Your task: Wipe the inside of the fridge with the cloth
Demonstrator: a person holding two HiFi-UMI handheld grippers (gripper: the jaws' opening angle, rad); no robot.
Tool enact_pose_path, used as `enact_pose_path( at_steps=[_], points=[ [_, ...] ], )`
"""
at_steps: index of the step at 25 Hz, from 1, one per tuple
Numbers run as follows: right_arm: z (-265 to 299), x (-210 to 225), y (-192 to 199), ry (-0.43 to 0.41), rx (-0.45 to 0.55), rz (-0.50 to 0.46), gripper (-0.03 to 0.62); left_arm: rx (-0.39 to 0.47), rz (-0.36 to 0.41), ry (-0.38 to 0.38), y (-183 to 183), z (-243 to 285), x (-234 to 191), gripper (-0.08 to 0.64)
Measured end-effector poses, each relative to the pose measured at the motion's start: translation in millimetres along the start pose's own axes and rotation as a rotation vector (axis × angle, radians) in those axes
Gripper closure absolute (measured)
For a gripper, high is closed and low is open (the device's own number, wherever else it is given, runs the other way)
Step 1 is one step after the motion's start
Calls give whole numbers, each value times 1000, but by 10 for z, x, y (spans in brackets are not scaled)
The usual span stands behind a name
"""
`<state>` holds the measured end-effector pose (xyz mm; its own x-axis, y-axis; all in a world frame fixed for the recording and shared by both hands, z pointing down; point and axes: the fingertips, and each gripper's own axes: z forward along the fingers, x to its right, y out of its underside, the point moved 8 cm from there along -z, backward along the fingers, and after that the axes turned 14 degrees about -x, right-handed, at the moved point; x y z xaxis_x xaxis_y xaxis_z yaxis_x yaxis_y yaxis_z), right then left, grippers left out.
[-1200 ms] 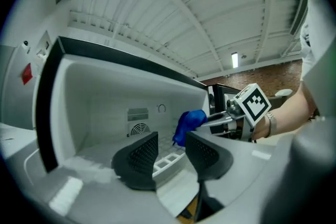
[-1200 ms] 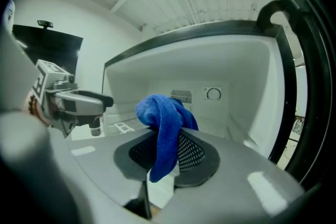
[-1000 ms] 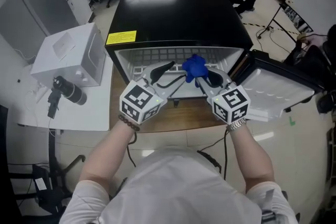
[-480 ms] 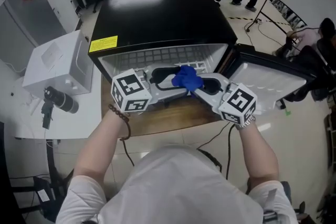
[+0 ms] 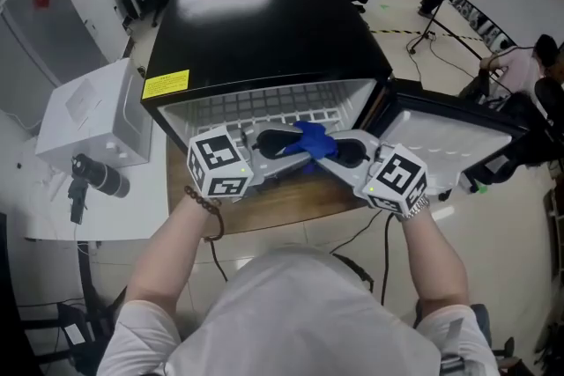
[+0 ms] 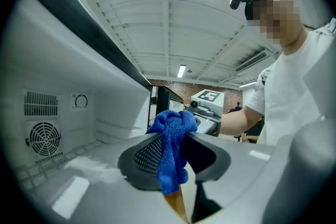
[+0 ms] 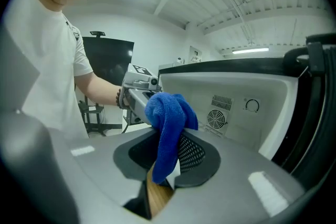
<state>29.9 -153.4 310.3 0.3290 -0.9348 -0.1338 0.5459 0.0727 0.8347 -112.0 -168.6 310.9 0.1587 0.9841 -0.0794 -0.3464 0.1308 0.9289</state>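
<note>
No legible word, brand or number anywhere. Yellow label [image 5: 166,84] on the front left corner of the black top of the fridge [image 5: 264,22], print too small to read. Black-and-white square marker [image 5: 220,165] on the left gripper [image 5: 295,148], a like marker [image 5: 398,178] on the right gripper [image 5: 322,154], patterns only, no letters. Round dial symbol [image 6: 80,101] on the inner back wall, unlettered.

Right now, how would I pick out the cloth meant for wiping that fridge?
Find the black-topped fridge, door open. At its mouth the left hand-held gripper, whose jaws have just been closing, and the right hand-held gripper both pinch the cloth. It is bunched up, and it is the only bright blue thing at the fridge.
</note>
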Motion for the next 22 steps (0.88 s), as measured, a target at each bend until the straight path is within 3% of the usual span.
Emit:
enact_pose_path(
  at_steps=[8, 16, 22],
  points=[
    [-57, 68, 232, 234, 26, 170, 497, 42, -38, -203, 6, 142, -132, 451],
    [-316, 95, 470, 413, 32, 308, 497, 69, -100, -346, -74, 378, -337, 451],
    [-524, 106, 569, 496, 25, 352, 563, 90, -133, -417, -155, 630, -445, 449]
  ],
)
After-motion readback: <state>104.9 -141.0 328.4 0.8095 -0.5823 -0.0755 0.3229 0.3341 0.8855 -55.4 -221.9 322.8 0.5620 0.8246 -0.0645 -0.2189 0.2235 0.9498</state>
